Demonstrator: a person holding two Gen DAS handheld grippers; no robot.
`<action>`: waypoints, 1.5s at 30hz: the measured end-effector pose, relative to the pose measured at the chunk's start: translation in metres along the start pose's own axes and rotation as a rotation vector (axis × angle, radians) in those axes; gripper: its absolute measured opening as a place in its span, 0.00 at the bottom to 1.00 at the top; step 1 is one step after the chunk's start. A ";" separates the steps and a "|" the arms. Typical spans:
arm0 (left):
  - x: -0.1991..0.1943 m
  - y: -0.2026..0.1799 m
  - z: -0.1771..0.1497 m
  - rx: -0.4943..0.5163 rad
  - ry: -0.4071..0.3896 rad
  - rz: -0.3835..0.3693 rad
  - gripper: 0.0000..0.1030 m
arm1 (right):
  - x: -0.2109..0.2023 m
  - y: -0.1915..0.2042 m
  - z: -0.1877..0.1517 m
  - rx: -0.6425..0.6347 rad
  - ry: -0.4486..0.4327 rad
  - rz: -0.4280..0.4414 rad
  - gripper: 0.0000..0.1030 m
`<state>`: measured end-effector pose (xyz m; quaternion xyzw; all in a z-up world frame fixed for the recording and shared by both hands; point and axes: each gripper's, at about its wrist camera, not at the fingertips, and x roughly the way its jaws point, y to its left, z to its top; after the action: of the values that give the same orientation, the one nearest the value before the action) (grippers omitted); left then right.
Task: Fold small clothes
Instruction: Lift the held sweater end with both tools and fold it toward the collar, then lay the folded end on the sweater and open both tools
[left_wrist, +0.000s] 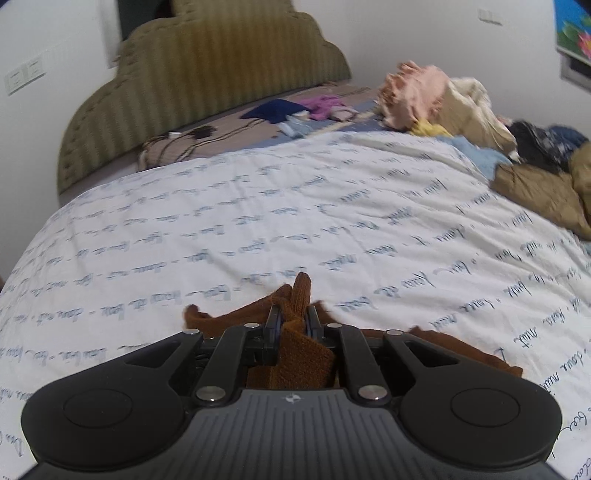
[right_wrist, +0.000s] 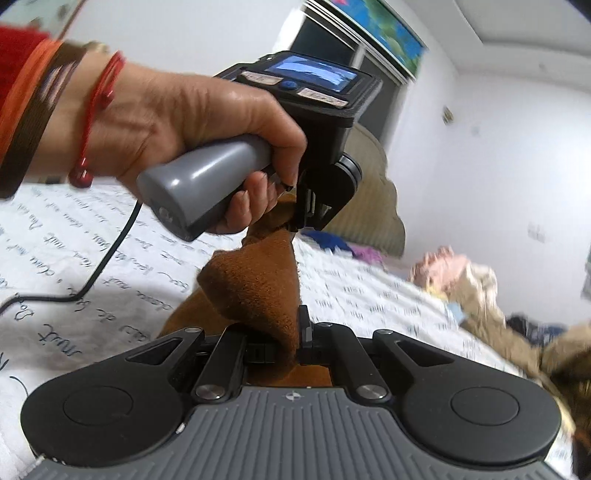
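The small rust-brown knitted garment (left_wrist: 295, 325) hangs between my two tools, lifted above the bed. My left gripper (left_wrist: 292, 317) has its jaws closed tight on a bunched fold of it, a narrow knitted tip sticking up past the fingertips and the rest trailing down to either side onto the cover. My right gripper (right_wrist: 295, 328) is likewise clamped on another part of the same cloth (right_wrist: 258, 280), which rises from there to the left tool in the right wrist view, where my left hand (right_wrist: 192, 122) grips the grey handle with a red cord bracelet on the wrist.

The white quilt cover (left_wrist: 258, 206) under the garment is printed with rows of blue cursive script; the view is too blurred for me to read any word with confidence. A small emblem sits on the grey ribbed body of each tool, with no lettering I can make out. A black cable (right_wrist: 92, 273) runs from the left handle across the cover.

Further up the bed lie a dark blue cloth (left_wrist: 277, 110) and a purple one (left_wrist: 325, 105), near black cords (left_wrist: 192, 136). To the right sits a heap of pink, cream, yellow, light blue and tan clothes (left_wrist: 443, 103). Behind stands an olive ribbed scalloped headboard (left_wrist: 207, 70) against white walls, with a pale wall switch plate (left_wrist: 24, 75) to its left.
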<state>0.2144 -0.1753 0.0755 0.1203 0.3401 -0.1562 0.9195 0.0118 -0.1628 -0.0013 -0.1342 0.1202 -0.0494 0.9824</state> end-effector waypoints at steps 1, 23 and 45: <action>0.004 -0.009 0.000 0.014 0.005 0.003 0.12 | 0.001 -0.008 -0.001 0.033 0.012 0.004 0.07; 0.002 -0.050 0.009 -0.008 0.029 -0.195 0.21 | 0.027 -0.109 -0.083 0.701 0.287 0.239 0.25; -0.073 0.005 -0.172 -0.020 -0.150 0.158 0.91 | 0.151 -0.160 -0.054 0.841 0.510 0.636 0.21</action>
<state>0.0621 -0.0996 -0.0028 0.1256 0.2612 -0.0887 0.9530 0.1340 -0.3489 -0.0410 0.3259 0.3572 0.1739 0.8579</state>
